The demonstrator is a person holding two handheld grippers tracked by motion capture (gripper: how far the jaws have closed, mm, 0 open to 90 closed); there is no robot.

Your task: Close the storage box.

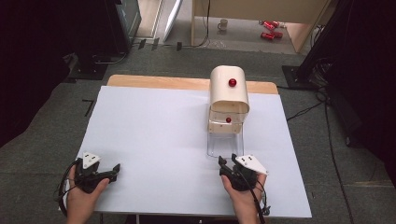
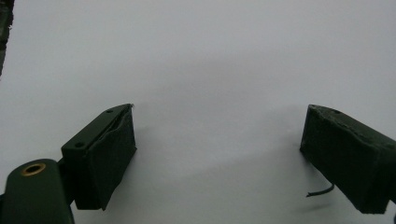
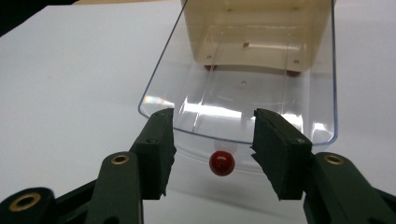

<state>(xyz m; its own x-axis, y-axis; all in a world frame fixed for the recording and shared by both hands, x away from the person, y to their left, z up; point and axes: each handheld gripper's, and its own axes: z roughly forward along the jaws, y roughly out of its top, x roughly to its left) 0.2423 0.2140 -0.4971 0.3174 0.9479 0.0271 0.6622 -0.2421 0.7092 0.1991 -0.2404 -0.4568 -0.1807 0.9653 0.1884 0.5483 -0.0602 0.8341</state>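
clear drawer (image 3: 243,107) looks light, slick, thin plastic; best pinched at red knob (image 3: 222,162). right gripper (image 3: 212,140) fingers held apart; left gripper (image 2: 217,154) spread wide, nothing held.

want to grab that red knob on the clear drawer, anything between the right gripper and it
Nothing visible does. In the right gripper view the right gripper has its jaws open to either side of the red knob on the front of the clear drawer, with only bare white table around them.
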